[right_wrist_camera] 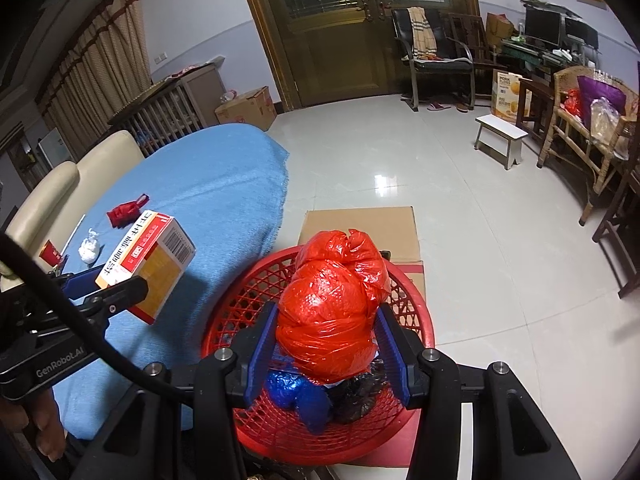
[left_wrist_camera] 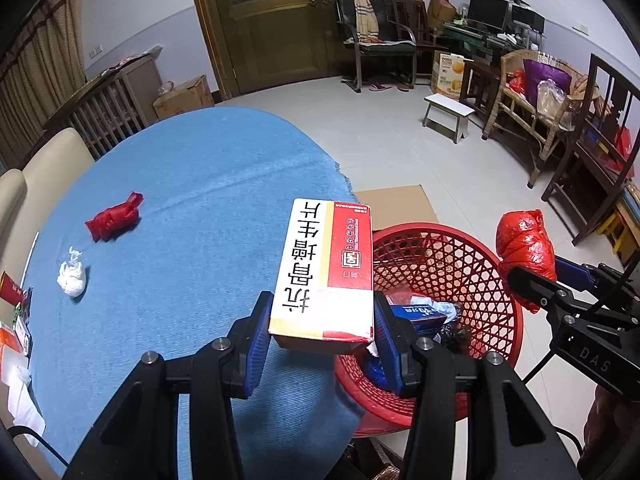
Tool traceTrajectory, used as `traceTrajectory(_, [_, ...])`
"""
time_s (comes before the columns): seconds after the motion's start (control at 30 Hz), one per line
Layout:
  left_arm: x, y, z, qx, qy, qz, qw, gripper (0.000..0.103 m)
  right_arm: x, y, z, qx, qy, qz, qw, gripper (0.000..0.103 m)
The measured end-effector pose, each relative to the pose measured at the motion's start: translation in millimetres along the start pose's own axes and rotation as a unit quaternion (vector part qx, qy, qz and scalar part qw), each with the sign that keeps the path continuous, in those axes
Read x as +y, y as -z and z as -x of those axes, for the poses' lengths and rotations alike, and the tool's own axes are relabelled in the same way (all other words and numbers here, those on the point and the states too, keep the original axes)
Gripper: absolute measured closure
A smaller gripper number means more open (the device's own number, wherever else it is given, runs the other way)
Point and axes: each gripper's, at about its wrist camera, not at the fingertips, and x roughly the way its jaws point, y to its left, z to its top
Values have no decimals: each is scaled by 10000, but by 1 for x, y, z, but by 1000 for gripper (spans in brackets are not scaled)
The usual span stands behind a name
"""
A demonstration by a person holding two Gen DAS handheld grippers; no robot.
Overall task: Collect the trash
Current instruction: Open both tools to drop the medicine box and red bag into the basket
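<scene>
My left gripper is shut on a white and red medicine box, held above the edge of the blue table next to the red mesh basket. The same box shows at the left of the right wrist view. My right gripper is shut on a bulging red plastic bag, directly over the red basket. That bag appears at the right of the left wrist view. Inside the basket lie a blue bag and a black bag. A small red bag and a white crumpled wad lie on the blue tablecloth.
A flat cardboard sheet lies on the floor behind the basket. Cream chairs stand at the table's left. Small packets crowd the table's left edge. A white stool, wicker bench and dark wooden chairs stand to the right on the tiled floor.
</scene>
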Motion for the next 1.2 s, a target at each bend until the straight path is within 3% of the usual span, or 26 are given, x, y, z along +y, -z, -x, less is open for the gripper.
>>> traceTrajectory(0.3, [-14, -2, -7, 77, 81, -143, 9998, 53, -10, 8, -11, 270, 77, -45, 9996, 48])
traceTrajectory(0.37, [-16, -2, -8, 90, 85, -168, 9998, 53, -13, 10, -17, 401, 132, -70, 9991, 33])
traceTrajectory(0.43, [-17, -2, -9, 110, 90, -182, 9997, 53, -18, 11, -19, 430, 177, -134, 9988, 33])
traceTrajectory(0.7, [-21, -1, -11, 159, 177, -215, 9995, 53, -40, 5, -1, 175, 256, -476, 9984, 33])
traceTrajectory(0.9, [-34, 2, -13, 261, 613, -344, 9972, 52, -60, -4, 10, -40, 319, -774, 9965, 33])
traceTrajectory(0.93, [-38, 2, -15, 325, 803, -387, 9955, 52, -62, -5, 12, -73, 337, -803, 9962, 33])
traceTrajectory(1.0, [-46, 5, -21, 529, 980, -518, 9924, 30, -66, -7, 14, -131, 350, -861, 9956, 33])
traceTrajectory(1.2, [-36, 9, -26, 631, 954, -414, 9926, 28, -67, -13, 21, -249, 355, -922, 9948, 33])
